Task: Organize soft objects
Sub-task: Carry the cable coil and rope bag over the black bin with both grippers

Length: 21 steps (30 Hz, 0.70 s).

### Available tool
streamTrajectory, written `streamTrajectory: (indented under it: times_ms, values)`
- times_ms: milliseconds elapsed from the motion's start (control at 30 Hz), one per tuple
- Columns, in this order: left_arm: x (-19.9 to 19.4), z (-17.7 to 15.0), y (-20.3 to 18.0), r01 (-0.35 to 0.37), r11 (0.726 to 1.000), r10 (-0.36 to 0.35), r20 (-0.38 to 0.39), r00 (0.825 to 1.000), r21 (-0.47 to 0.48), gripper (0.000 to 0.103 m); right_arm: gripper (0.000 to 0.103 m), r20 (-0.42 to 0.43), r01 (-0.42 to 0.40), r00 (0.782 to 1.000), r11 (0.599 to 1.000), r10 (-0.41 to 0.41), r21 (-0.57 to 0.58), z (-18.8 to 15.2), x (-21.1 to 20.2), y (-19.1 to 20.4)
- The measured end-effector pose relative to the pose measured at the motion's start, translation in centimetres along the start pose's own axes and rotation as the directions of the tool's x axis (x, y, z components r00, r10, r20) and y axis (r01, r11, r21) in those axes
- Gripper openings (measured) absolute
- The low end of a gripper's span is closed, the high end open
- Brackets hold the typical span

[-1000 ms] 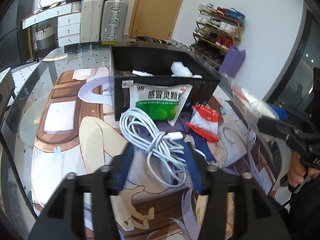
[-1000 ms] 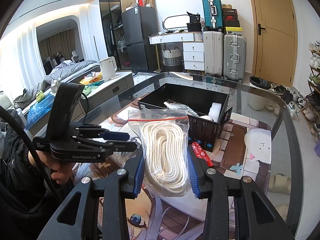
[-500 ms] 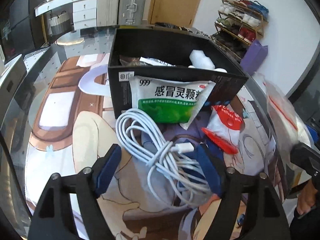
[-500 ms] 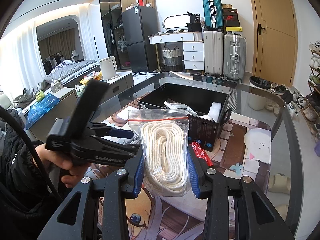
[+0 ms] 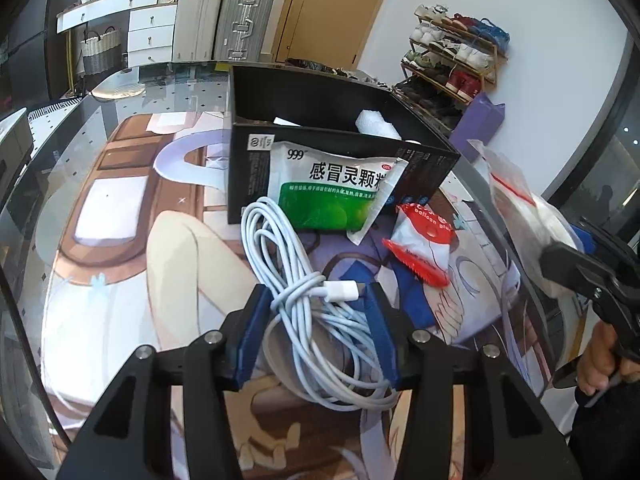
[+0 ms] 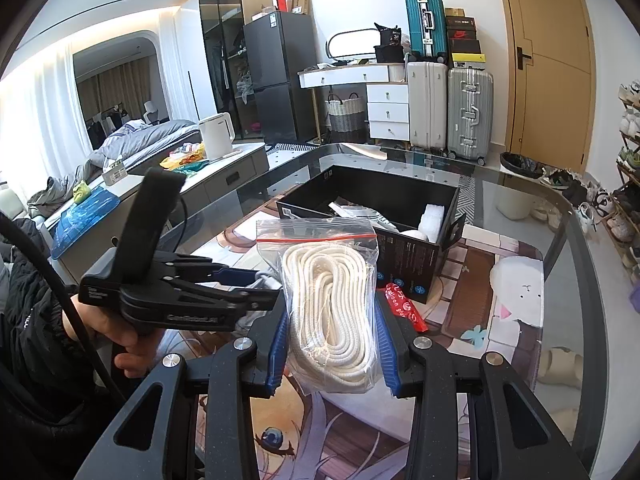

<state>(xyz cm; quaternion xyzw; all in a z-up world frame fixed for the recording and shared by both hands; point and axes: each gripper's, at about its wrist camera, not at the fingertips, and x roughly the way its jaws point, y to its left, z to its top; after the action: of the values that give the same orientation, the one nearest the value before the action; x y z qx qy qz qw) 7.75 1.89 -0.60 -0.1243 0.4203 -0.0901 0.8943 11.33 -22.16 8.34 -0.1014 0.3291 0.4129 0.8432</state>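
My left gripper (image 5: 316, 312) has its blue fingers closed around the middle of a coiled white charging cable (image 5: 288, 264) lying on the printed table mat. My right gripper (image 6: 332, 332) is shut on a clear zip bag of white rope (image 6: 332, 300), held above the mat; it also shows in the left wrist view (image 5: 520, 216). A black open box (image 5: 320, 120) stands behind the cable, with white items inside. A green and white medicine pouch (image 5: 332, 192) leans on its front wall. A red and white balloon glue packet (image 5: 420, 244) lies to the right of the cable.
The glass table carries a printed anime mat (image 5: 120, 240). The box also shows in the right wrist view (image 6: 400, 196). Suitcases (image 6: 448, 108), white drawers and a door stand beyond the table. A shoe rack (image 5: 452, 56) stands at the right wall.
My left gripper has closed in from wide open around the cable's wrapped middle. The right gripper has stayed still with the rope bag.
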Motion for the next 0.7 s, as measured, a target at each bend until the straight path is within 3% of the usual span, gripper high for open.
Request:
streamTrajectory:
  times_ms: [333, 700]
  values:
    - [-3.1, 0.0, -0.2, 0.034, 0.999, -0.036, 0.102, 0.994, 0.017, 0.047, 0.039, 0.031, 0.004, 1.0, 1.0, -0.004, 0.017, 0.3, -0.2, -0.2]
    - [-5.7, 2.8, -1.0, 0.02, 0.998, -0.03, 0.198, 0.98, 0.056, 0.047, 0.039, 0.081, 0.04, 0.996, 0.996, -0.046, 0.074, 1.2, 0.3, -1.0]
